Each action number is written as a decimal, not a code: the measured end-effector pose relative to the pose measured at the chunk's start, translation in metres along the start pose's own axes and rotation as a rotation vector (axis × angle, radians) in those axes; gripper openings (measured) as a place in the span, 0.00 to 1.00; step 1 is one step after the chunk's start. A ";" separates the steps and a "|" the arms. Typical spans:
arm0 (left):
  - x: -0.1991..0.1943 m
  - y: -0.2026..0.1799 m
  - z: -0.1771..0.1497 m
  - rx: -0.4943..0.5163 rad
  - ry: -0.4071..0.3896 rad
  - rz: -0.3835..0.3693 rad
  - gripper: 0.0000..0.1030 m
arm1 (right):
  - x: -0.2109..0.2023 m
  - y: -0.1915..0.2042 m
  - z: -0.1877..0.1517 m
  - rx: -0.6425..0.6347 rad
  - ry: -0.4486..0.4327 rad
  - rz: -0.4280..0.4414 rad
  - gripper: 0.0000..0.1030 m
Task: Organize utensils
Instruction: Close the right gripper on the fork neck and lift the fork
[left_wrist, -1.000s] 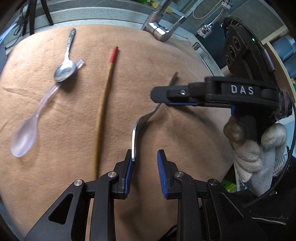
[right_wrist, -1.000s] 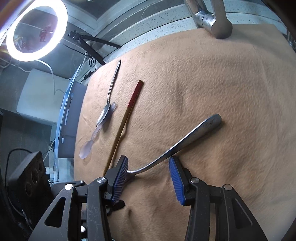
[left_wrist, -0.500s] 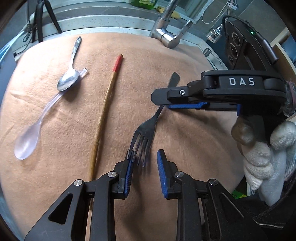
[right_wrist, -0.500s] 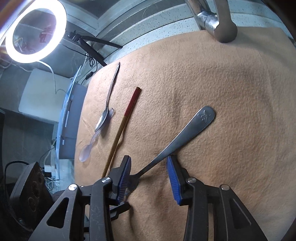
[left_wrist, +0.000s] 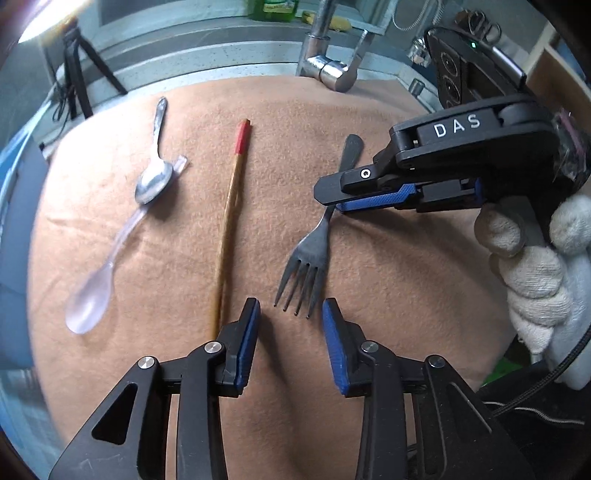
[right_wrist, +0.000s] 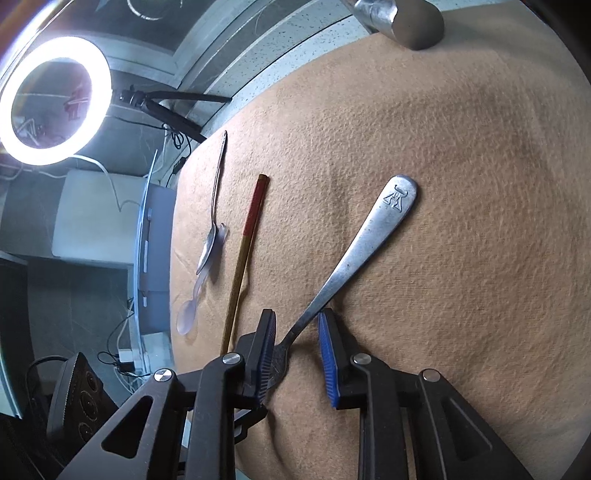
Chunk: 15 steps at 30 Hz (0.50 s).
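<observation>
Inspector A: Fork (left_wrist: 314, 243) lies flat on the tan cloth (left_wrist: 388, 277) covering the counter, tines toward us, handle toward the faucet (left_wrist: 328, 70). We note the left gripper (left_wrist: 291, 317) just short of the tines, jaws opening, nothing between them; released.

Inspector B: Agreed. We see the right gripper (right_wrist: 297, 332) straddling the fork's neck, held by a gloved hand (left_wrist: 535, 266). Its jaws are closing; the left pad (right_wrist: 267, 343) touches the neck, the right pad stands clear. We record it as not yet clenched.

Inspector A: To the left of the fork we find one chopstick (left_wrist: 231, 218) with a red end, roughly parallel to it.

Inspector B: Farther left, a metal spoon (left_wrist: 155, 173) rests with its bowl on the handle of a clear plastic spoon (left_wrist: 96, 291). Both lie apart from the chopstick.
</observation>
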<state>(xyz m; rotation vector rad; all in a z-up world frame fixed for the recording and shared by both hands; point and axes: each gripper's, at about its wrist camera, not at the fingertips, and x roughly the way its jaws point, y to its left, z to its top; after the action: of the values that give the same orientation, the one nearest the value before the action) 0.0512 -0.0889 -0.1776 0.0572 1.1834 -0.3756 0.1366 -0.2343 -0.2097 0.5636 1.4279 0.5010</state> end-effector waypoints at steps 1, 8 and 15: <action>0.002 0.000 0.002 0.005 0.002 0.001 0.32 | 0.000 0.000 0.000 0.002 0.000 0.001 0.21; 0.014 -0.006 0.013 0.066 0.008 0.000 0.32 | -0.001 -0.004 -0.001 0.025 -0.009 0.021 0.21; 0.017 -0.012 0.017 0.097 -0.002 -0.007 0.21 | 0.001 -0.004 -0.003 0.029 -0.007 0.032 0.19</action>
<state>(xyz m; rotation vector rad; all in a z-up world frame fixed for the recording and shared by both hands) 0.0685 -0.1088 -0.1850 0.1370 1.1629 -0.4387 0.1338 -0.2361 -0.2132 0.6117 1.4227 0.5042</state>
